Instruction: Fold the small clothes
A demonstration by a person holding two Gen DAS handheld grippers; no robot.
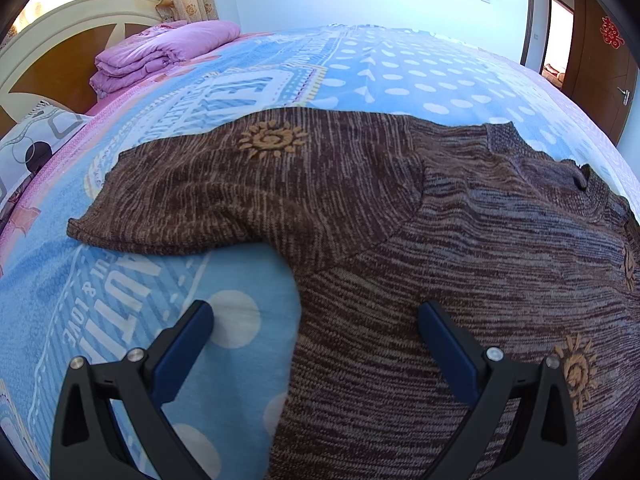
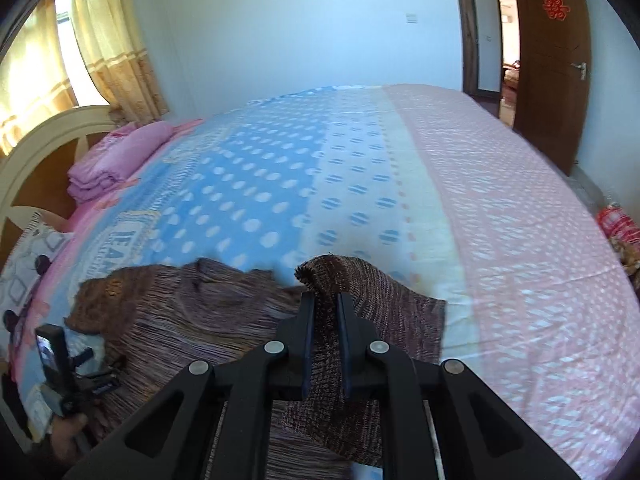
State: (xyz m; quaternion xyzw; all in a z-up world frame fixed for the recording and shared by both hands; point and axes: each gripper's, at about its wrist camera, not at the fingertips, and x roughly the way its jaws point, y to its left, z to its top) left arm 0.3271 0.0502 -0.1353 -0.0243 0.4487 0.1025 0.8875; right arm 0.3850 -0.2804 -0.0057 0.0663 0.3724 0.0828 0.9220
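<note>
A small brown knitted sweater (image 1: 460,240) with orange sun motifs lies flat on the bed, its left sleeve (image 1: 224,188) spread out to the left. My left gripper (image 1: 316,316) is open just above the sweater's left side edge, one finger over the blanket, the other over the knit. My right gripper (image 2: 325,300) is shut on the sweater's right sleeve (image 2: 344,276) and holds it lifted above the sweater body (image 2: 192,320). The left gripper also shows in the right wrist view (image 2: 68,364), at the lower left.
The bed carries a blue dotted blanket (image 1: 400,76) with a pink section (image 2: 520,220) on the right. A folded purple quilt (image 1: 160,52) lies by the headboard (image 1: 60,40). A patterned pillow (image 1: 28,148) is at the left. A wooden door (image 2: 552,60) stands open behind.
</note>
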